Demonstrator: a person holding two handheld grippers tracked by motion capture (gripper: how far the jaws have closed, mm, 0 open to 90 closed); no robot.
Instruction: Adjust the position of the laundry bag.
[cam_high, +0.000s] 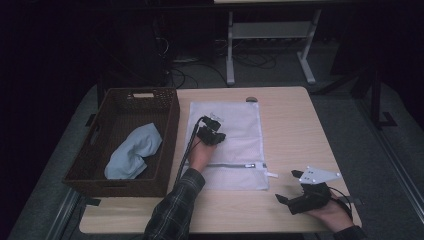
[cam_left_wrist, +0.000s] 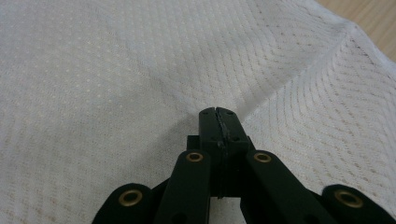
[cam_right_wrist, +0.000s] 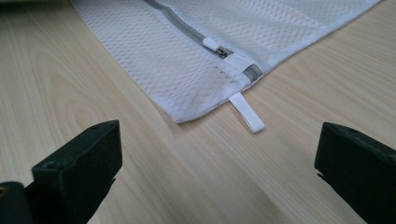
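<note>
A white mesh laundry bag (cam_high: 240, 127) lies flat in the middle of the table, its grey zipper (cam_high: 232, 165) running along the near end. My left gripper (cam_high: 214, 123) rests on the bag's middle. In the left gripper view its jaws (cam_left_wrist: 218, 113) are shut, pinching the mesh (cam_left_wrist: 116, 70), and creases run out from the tips. My right gripper (cam_high: 287, 186) sits open near the front right edge, aimed at the bag's near right corner. In the right gripper view (cam_right_wrist: 217, 140) the jaws stand wide apart over bare wood, short of the zipper pull (cam_right_wrist: 217, 51) and a white tab (cam_right_wrist: 247, 112).
A dark wicker basket (cam_high: 167, 150) stands at the left of the table with a light blue cloth (cam_high: 134, 150) inside. Bare wooden tabletop (cam_high: 295, 130) lies to the right of the bag. Desk legs and cables stand on the floor beyond the far edge.
</note>
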